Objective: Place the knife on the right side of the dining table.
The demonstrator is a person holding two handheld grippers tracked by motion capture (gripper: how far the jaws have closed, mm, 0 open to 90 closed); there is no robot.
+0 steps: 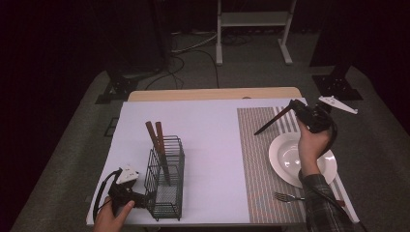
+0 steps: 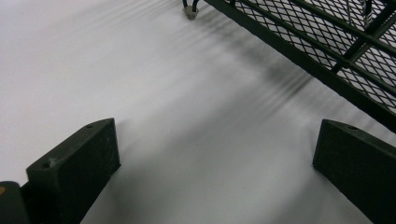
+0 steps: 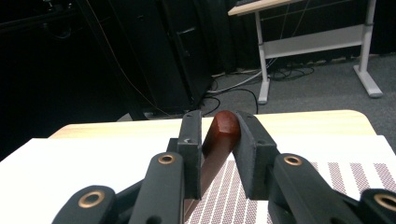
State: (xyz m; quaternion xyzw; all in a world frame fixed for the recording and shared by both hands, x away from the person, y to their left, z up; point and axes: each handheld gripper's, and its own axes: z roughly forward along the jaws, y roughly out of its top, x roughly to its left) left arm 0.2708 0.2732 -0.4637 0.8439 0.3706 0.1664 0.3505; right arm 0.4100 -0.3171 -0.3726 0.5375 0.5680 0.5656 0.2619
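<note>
My right gripper [image 1: 293, 104] is raised above the far right of the worktop [image 1: 212, 145], closed narrowly on the rounded reddish-brown wooden handle [image 3: 223, 133] of a utensil [image 1: 273, 120]. In the right gripper view the pads sit against both sides of that handle. From the high view, the utensil slants down and to the left from the gripper, its dark tip hanging over the striped placemat [image 1: 256, 159]. Just below my right hand is a white plate [image 1: 283, 162] on the placemat, and a fork [image 1: 287, 196] lies near the plate's front edge. My left gripper [image 1: 145, 199] rests low at the near left of the worktop, its jaws spread wide with nothing between them, just beside the black wire caddy [image 1: 165, 181]. In the left gripper view the caddy's mesh wall crosses the upper right corner. Two more wooden-handled utensils [image 1: 157, 137] stand tilted in the caddy.
</note>
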